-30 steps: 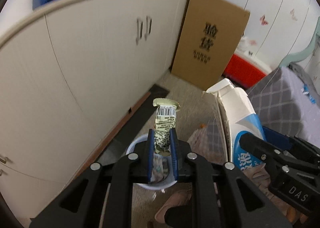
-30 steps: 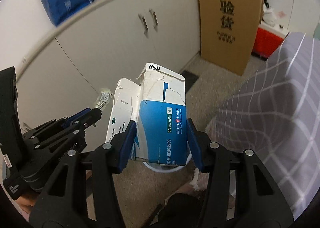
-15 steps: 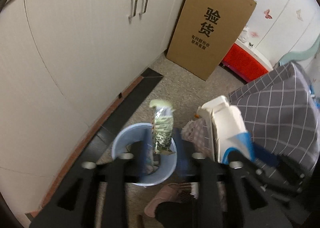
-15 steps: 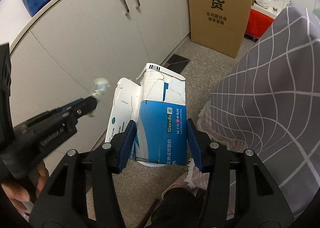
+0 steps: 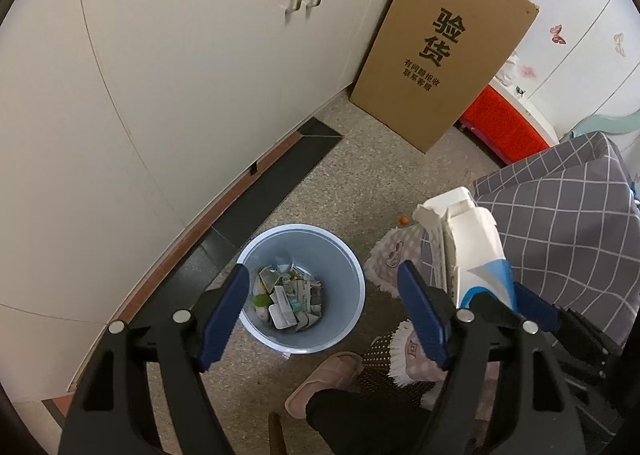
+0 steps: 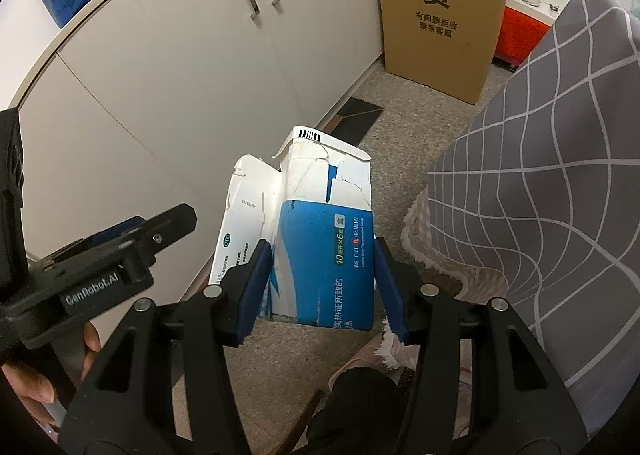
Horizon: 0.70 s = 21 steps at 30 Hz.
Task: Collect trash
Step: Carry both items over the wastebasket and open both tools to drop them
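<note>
A pale blue trash bin (image 5: pixel 345 255) stands on the floor by the cabinet, with crumpled wrappers and paper scraps (image 5: pixel 288 301) in its bottom. My left gripper (image 5: pixel 322 271) hangs right over the bin; its jaws are opening and nothing is between them. My right gripper (image 6: pixel 320 245) is shut on a torn blue and white carton (image 6: pixel 324 191), pads pressed on both sides. In the left wrist view that carton (image 5: pixel 472 239) sits to the right of the bin and above it. A hand (image 6: pixel 28 379) holds the left gripper's body.
White cabinet doors (image 5: pixel 168 75) run along the left. A tall cardboard box (image 5: pixel 444 55) leans at the back, with a red crate (image 5: pixel 500 127) beside it. A grey checked cloth (image 5: pixel 560 223) fills the right. The person's pink slipper (image 5: pixel 324 379) is just in front of the bin.
The left gripper's jaws have spread and the green and white wrapper it held is gone from between them. Both grippers have sunk toward the bin. The right one still grips the carton.
</note>
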Available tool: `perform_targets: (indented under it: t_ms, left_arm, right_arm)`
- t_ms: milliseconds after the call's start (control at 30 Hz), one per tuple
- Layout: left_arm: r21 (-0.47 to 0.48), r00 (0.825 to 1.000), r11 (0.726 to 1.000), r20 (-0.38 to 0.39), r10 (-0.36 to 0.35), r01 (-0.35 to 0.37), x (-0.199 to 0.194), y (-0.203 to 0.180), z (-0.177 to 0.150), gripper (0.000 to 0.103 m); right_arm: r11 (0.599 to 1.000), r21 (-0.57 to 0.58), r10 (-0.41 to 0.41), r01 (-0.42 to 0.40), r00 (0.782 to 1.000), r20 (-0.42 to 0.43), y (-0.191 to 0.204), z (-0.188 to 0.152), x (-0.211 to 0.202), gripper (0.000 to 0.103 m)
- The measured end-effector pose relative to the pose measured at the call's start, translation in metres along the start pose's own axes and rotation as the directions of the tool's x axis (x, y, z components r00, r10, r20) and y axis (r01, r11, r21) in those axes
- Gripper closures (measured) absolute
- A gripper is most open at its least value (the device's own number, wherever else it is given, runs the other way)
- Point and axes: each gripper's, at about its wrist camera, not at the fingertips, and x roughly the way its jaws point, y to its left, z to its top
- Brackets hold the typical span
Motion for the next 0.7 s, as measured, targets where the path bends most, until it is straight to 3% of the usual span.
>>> perform_targets:
  t_ms: [333,467,533,600,700]
  left_arm:
    - [0.02,0.993,0.996,0.084,0.089,-0.091,-0.019,0.004,0.005,0.028]
    - [-0.044,0.976,0.989,0.165,0.145,-0.139,-0.039,0.016,0.007,0.028]
    - [-0.07,0.967,0.986,0.194,0.164,-0.153,-0.047,0.02,0.009,0.028]
    - [-0.081,0.96,0.983,0.212,0.18,-0.166,-0.052,0.023,0.011,0.024]
    - [-0.071,0.962,0.982,0.2,0.186,-0.175,-0.052,0.026,0.015,0.024]
  right_arm:
    - [1.0,-0.016,0.027,-0.027,0.999,0.022,0.013,0.006,-0.003,0.052]
    - [0.999,-0.026,0.048,-0.047,0.997,0.056,0.022,0.01,-0.006,0.05]
    - [0.998,-0.03,0.059,-0.057,0.995,0.085,0.025,0.011,-0.008,0.047]
    - [0.998,-0.023,0.06,-0.058,0.995,0.085,0.025,0.013,-0.004,0.025]
    - [0.997,-0.01,0.071,-0.071,0.995,0.066,0.024,0.014,0.0,0.025]
